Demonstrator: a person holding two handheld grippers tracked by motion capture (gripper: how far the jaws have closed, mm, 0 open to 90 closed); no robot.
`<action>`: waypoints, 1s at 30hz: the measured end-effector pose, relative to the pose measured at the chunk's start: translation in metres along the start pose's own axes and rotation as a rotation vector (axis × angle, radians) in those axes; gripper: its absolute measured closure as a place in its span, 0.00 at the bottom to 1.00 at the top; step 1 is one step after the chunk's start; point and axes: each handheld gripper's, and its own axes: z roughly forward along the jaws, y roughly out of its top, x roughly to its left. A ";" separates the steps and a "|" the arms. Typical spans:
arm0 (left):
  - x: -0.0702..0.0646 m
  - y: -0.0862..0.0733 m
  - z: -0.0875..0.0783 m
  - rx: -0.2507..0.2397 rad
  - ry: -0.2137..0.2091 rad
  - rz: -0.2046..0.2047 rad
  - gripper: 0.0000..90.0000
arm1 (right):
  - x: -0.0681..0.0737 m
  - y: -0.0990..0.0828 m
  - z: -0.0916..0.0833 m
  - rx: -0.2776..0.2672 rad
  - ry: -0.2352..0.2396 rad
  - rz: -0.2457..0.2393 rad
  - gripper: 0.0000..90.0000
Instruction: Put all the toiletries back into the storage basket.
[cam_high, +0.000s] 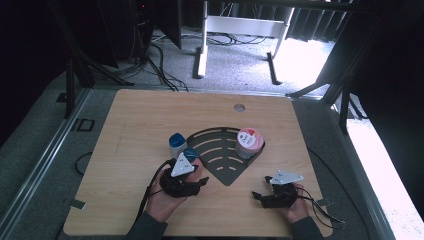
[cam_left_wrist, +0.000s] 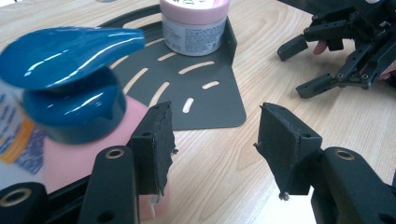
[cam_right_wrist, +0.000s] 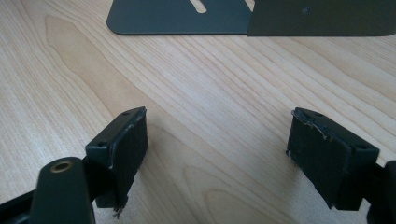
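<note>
A dark fan-shaped slotted rack (cam_high: 222, 165) lies mid-table with a pink-lidded jar (cam_high: 248, 142) standing on its right end. A bottle with a glossy teal cap (cam_left_wrist: 70, 79) stands close beside my left gripper (cam_left_wrist: 215, 126), outside its left jaw. The jaws are apart with only bare wood between them. In the high view this gripper (cam_high: 200, 176) sits at the rack's left edge. My right gripper (cam_right_wrist: 217, 135) hovers open over bare wood just short of the rack's edge (cam_right_wrist: 187, 21). It is near the table's front right (cam_high: 261, 194) and its jaws point left.
A second small white bottle with a blue cap (cam_high: 177, 144) stands just left of the rack. The wooden table (cam_high: 130, 125) has a round hole (cam_high: 239, 107) near its far edge. Table legs and cables lie on the floor beyond.
</note>
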 end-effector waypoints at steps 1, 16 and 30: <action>0.001 -0.001 -0.002 0.002 0.006 0.001 0.50 | 0.000 0.000 0.000 0.000 0.000 0.000 0.22; 0.011 -0.008 -0.013 0.010 0.090 -0.019 0.46 | 0.000 0.000 0.000 0.000 0.000 -0.002 0.22; 0.023 -0.010 -0.009 0.036 0.163 -0.032 0.39 | 0.000 0.000 0.000 0.001 0.000 -0.002 0.22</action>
